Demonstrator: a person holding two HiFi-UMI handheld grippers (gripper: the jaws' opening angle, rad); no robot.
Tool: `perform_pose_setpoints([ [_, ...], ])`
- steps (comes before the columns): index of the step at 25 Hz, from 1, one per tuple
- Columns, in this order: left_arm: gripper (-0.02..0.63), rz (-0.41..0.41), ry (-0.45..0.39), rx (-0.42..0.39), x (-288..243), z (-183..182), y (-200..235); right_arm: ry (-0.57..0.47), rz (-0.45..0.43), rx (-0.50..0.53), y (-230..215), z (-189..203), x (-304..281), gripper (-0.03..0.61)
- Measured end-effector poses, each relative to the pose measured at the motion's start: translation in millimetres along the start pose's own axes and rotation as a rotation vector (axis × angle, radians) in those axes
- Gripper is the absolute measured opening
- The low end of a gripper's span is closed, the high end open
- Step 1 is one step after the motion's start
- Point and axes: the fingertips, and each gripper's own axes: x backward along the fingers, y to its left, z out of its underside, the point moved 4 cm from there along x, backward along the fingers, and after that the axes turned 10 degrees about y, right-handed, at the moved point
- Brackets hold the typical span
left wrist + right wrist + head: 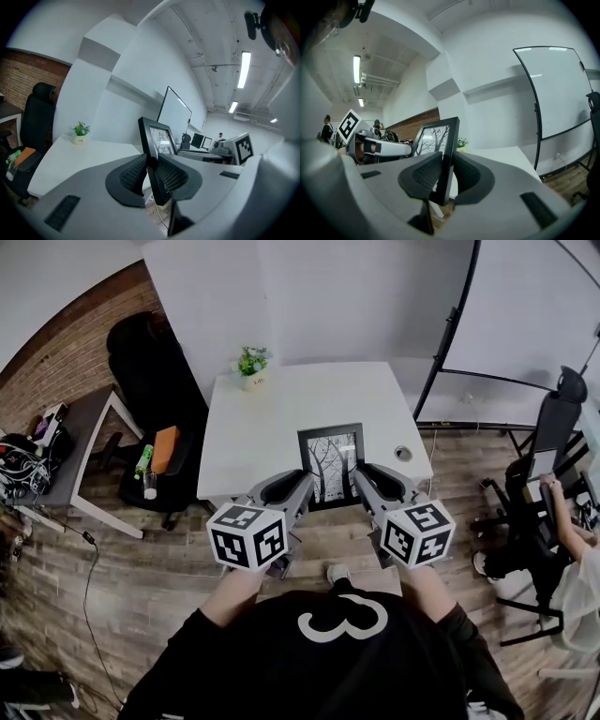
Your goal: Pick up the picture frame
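picture frame (330,465) upright above near edge of white table (262,418), left side pinched in left gripper (302,486), right side in right gripper (361,476), both clamped on it, likely to keep it level and steady.

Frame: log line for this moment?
frame: over table front edge | left gripper: shut on left edge | right gripper: shut on right edge
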Motion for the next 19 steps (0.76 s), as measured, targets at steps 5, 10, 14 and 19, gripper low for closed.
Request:
perform_pose_setpoints([
  [5, 0.086, 0.008, -0.009, -0.010, 0, -2, -3, -0.010, 0.006, 0.010, 0, -2, 4, 0.088],
  [10, 0.086, 0.014, -0.011, -0.015, -1, -4, 0, -0.010, 0.013, 0.013, 0, -4, 1, 0.088],
  [14, 0.086, 0.017, -0.011, -0.018, -5, -4, -4, -0.010, 0.016, 0.022, -5, -5, 5, 0.087],
  [19, 0.086, 0.018, -0.010, -0.021, -16, -7, -3, -0.013, 0.017, 0.015, -15, -5, 1, 0.089],
])
